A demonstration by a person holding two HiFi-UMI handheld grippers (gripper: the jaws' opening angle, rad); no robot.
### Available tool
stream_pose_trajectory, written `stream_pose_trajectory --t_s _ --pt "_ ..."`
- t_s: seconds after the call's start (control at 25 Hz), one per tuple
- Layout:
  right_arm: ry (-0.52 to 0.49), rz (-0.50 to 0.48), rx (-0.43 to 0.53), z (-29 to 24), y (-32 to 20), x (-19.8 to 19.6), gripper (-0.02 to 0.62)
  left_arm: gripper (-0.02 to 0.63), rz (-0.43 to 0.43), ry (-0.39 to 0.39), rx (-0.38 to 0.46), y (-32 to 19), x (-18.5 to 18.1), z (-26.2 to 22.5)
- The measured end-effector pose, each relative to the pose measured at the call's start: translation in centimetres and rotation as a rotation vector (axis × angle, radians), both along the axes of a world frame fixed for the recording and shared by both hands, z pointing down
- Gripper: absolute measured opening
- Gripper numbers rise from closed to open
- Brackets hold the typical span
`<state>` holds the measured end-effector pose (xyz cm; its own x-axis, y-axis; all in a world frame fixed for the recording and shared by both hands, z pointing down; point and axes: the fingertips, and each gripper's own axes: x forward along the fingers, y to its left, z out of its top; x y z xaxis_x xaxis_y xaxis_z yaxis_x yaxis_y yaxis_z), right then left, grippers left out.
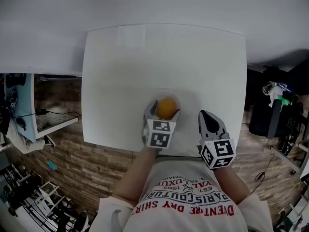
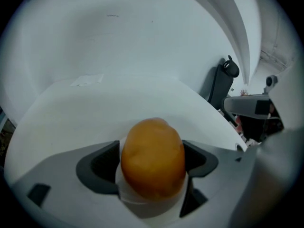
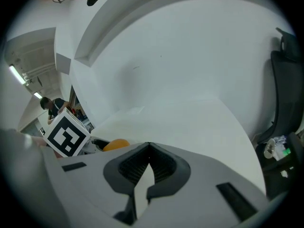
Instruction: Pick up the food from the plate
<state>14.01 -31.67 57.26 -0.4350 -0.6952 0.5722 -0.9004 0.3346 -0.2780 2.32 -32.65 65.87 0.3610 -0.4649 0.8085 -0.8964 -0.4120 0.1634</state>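
Left jaws: your left gripper [image 1: 164, 111] has its jaws spread wide, one on each side of the food [image 1: 166, 108]. In the left gripper view the dark pads sit close against the food's flanks, and you cannot tell there whether they touch it.
Right jaws: your right gripper [image 1: 203, 115] has its jaws drawn together, tips meeting, with nothing between them.
Food: a rounded, orange-brown piece that rests on the plate [image 1: 166, 93], between the left jaws.
Plate: small and pale, near the front edge of the worktop [image 1: 164, 57], close to you. Its rim shows as a faint ring around the food.
Right gripper position: it is over the worktop's front edge, to the right of the plate and apart from it. Its own view looks across the bare white surface, and the left gripper's marker cube [image 3: 66, 135] and a sliver of the food show at the left.
Worktop: white, with rounded corners.
Surroundings: a wood-patterned floor [image 1: 96, 163] lies around the worktop.
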Motion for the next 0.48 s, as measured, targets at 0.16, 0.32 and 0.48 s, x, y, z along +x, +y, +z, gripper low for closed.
stream_pose_trajectory --t_s 0.16,0.32,0.48 --pt "0.003 0.009 -0.005 0.3 -0.3 0.7 0.009 0.384 -0.018 -0.028 0.013 -0.2 -0.5 0.3" --pt "0.005 0.013 -0.013 0.6 -0.2 1.2 0.009 0.364 -0.015 -0.031 0.017 -0.2 -0.7 0.4" --pt "0.004 0.01 -0.013 0.5 -0.1 1.1 0.009 0.362 0.008 -0.04 0.022 -0.3 -0.7 0.4"
